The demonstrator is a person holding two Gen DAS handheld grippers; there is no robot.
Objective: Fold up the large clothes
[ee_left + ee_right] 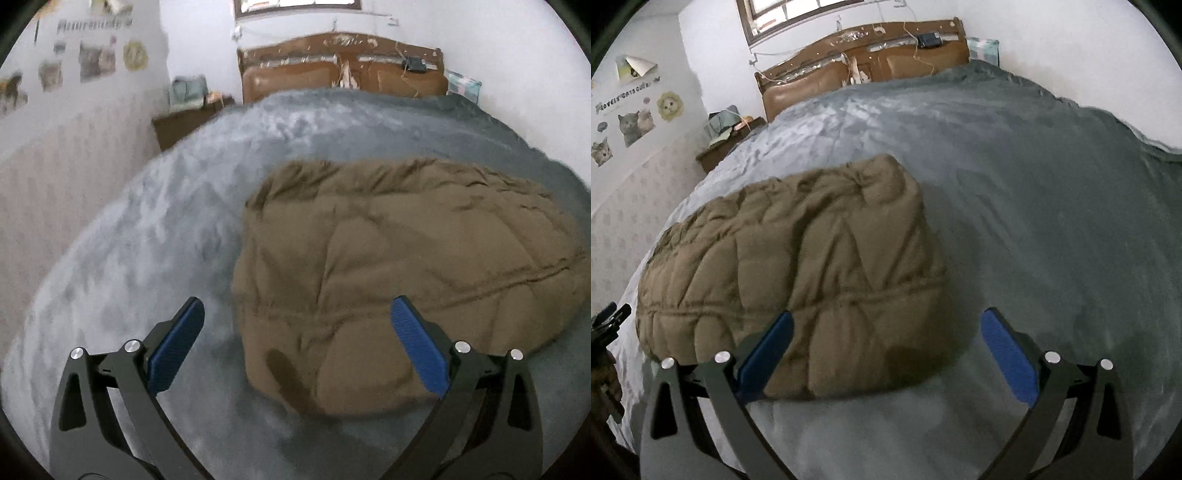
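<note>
A brown quilted puffer jacket (399, 266) lies folded into a compact bundle on the grey bed cover (129, 236). It also shows in the right wrist view (798, 266). My left gripper (297, 314) is open and empty, hovering above the jacket's near left edge. My right gripper (886, 325) is open and empty, above the jacket's near right corner. The other gripper shows at the left edge of the right wrist view (607, 325).
The grey bed cover (1052, 221) spreads wide to the jacket's right. A brown wooden headboard (864, 62) stands at the far end. A bedside table (727, 144) with items is at the far left, by a wall with cat stickers (631, 122).
</note>
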